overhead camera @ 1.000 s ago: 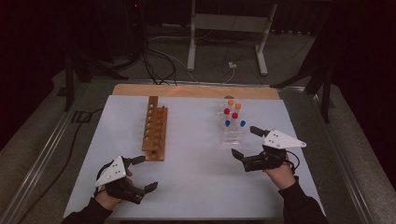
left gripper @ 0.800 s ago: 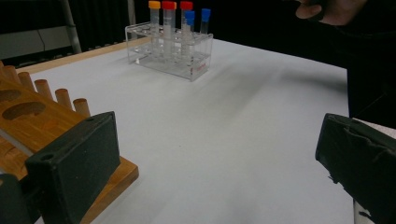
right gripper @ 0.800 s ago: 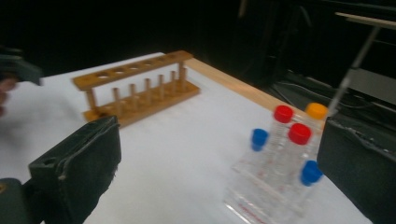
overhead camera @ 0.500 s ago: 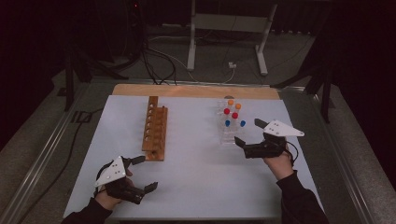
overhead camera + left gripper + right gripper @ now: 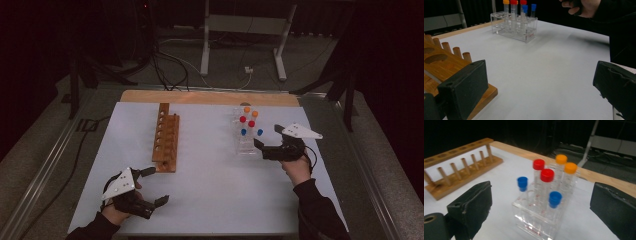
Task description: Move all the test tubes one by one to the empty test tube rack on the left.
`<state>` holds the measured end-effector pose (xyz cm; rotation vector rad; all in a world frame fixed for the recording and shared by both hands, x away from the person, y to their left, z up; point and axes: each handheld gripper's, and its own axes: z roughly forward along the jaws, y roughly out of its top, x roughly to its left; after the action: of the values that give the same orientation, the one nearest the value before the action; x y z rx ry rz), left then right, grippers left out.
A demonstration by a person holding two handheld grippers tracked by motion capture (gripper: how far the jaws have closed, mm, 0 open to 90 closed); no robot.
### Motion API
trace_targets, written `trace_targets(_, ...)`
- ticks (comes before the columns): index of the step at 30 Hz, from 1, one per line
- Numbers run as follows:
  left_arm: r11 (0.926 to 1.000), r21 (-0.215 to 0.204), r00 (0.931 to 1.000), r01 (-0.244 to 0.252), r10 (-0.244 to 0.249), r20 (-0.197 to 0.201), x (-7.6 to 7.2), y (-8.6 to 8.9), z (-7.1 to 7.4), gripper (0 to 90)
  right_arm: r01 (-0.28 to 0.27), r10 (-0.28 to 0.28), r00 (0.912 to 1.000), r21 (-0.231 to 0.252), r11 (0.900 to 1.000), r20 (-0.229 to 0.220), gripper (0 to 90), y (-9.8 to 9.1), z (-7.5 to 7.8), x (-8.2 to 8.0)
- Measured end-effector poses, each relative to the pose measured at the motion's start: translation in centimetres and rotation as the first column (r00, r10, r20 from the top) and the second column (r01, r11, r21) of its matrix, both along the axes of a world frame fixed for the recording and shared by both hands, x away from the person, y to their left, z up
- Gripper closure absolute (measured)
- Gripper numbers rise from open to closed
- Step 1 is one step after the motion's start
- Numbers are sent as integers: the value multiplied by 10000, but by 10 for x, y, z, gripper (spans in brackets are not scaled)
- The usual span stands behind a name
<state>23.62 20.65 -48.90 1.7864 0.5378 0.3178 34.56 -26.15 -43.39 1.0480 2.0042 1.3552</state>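
Open table (image 5: 215,190) between both racks

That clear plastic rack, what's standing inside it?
The clear rack holds six capped tubes: two red, two orange, two blue. Any contents are too faint to tell.

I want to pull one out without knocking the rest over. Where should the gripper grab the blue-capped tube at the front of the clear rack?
Probably just under its blue cap, coming down from above. The tube stands upright in the clear rack, so only its top sticks out, and the red-capped tubes crowd close behind. The right gripper is open nearby.
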Motion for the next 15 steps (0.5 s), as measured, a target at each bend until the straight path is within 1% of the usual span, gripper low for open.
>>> trace_targets(2,10000,-3,10000,-1,1,-2,0,0,0,6,249,-250,9997,-143,9996,-67,63,0,-4,3)
trace_targets(4,10000,38,10000,8,-8,-20,0,0,0,6,495,-499,9986,-251,9985,-153,139,0,-7,6)
trace_targets(5,10000,10,10000,7,-7,-8,0,0,0,6,604,-609,9980,-283,9978,-165,147,0,-9,8)
trace_targets(9,10000,39,10000,18,-18,-16,0,0,0,6,762,-783,9959,-464,9960,-462,225,3,-16,13)
trace_targets(10,10000,15,10000,22,-22,-6,0,0,0,6,766,-800,9951,-575,9954,-588,272,5,-20,16)
trace_targets(11,10000,9,10000,16,-16,5,0,0,0,6,766,-800,9951,-575,9954,-588,272,5,-20,16)
trace_targets(15,10000,25,10000,22,-22,-5,0,0,0,6,854,-912,9913,-635,9943,-948,347,7,-26,20)
